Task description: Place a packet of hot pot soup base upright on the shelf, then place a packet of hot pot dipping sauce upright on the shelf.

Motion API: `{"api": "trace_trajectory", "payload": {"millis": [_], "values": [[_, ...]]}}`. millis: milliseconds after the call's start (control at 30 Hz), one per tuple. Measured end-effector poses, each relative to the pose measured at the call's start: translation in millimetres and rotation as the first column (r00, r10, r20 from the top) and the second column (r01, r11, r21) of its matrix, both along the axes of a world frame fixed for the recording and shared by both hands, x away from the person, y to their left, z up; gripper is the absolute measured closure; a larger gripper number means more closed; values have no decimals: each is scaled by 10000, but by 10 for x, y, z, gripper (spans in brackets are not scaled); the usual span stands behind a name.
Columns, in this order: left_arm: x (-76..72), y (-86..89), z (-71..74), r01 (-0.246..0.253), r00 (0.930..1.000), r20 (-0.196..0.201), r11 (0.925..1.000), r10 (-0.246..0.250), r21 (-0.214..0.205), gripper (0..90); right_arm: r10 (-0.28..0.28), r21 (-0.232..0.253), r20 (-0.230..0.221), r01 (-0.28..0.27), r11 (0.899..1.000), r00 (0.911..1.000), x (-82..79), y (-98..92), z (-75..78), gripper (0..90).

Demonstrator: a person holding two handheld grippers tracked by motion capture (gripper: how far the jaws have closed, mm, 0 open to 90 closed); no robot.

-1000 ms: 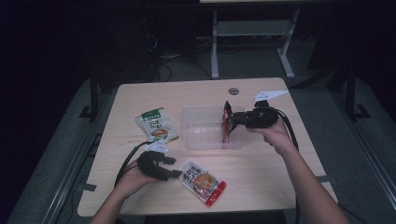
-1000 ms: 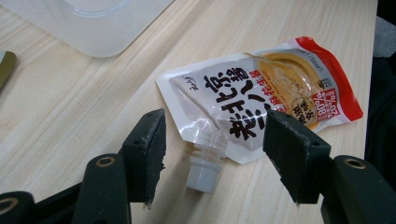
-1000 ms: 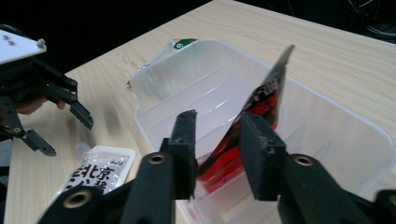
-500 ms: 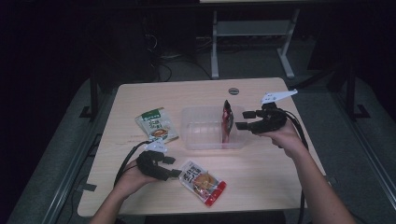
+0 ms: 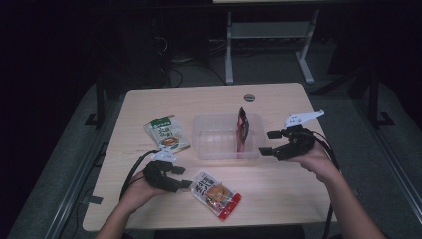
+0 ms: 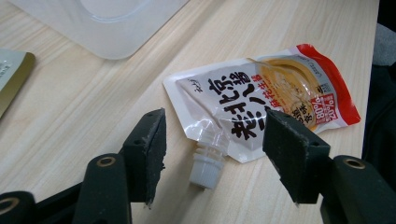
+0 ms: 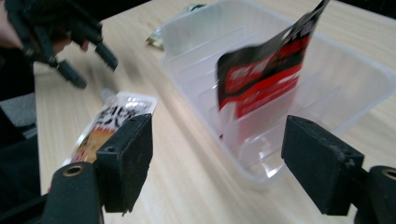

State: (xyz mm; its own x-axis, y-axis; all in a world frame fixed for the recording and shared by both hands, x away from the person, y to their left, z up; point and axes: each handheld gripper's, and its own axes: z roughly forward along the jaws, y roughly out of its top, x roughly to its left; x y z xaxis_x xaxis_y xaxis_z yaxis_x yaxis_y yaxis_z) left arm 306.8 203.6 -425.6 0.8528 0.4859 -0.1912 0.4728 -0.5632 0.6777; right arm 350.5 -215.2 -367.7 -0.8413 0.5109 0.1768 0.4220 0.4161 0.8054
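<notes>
Right gripper (image 5: 265,143) sits just off the right end of the clear plastic tray (image 5: 209,149), jaws spread w/ nothing between them; they have just been opening, and the red-and-black pouch (image 5: 242,130) stands free inside the tray at its right end, upright and leaning on the wall, no pad on it. In the right gripper view the same pouch (image 7: 266,79) rises tilted from the tray (image 7: 355,88) beyond the two black jaws, clearly apart from both; its print is blurred so can't read it. Left gripper (image 5: 185,177) rests low on the table (image 5: 278,199) near the front edge, jaws also apart, pointing at the white-and-red spouted pouch (image 5: 217,194) lying flat just beside it. In the left gripper view that pouch (image 6: 261,100) lies w/ its white screw cap (image 6: 206,168) toward the jaws, cap approx between the two pads but not touched by either; the right-hand pad overlaps the pouch's lower edge in the picture, prob. hovering over it rather than pressing. A green-and-white sachet (image 5: 167,134) lies flat on the table left of the tray, well apart from both grippers. Round grommet hole (image 5: 249,97) sits at the table's far edge behind the tray
</notes>
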Motion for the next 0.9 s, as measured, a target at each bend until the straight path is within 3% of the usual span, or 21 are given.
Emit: {"api": "trace_trajectory", "payload": {"millis": [233, 367, 400, 500, 700, 900], "values": [[-15, 55, 44, -241, 9997, -25, 9997, 241, 7, 541, 455, -374, -237, -464, 9982, 9987, -207, 11, -160, 246], [-40, 84, 70, -269, 9996, -96, 9996, 269, -4, 721, 794, -537, -576, -826, 9951, 9952, -275, 76, -313, 253], [-50, 100, 82, -237, 9997, -66, 9997, 238, 84, 814, 954, -597, -663, -994, 9933, 9932, -286, 119, -368, 255], [-63, 118, 95, -233, 9997, -95, 9996, 234, 156, 892, 1147, -742, -697, -1198, 9900, 9909, -291, 179, -417, 259], [-162, 164, 72, -364, 9990, -243, 9992, 368, 143, 898, 1607, -852, -909, -1684, 9820, 9828, -319, 345, -529, 302], [-224, 63, -21, 17, 9980, -632, 9992, 8, 398, 898, 2016, -875, -1161, -2122, 9733, 9726, -338, 493, -614, 524]]}}
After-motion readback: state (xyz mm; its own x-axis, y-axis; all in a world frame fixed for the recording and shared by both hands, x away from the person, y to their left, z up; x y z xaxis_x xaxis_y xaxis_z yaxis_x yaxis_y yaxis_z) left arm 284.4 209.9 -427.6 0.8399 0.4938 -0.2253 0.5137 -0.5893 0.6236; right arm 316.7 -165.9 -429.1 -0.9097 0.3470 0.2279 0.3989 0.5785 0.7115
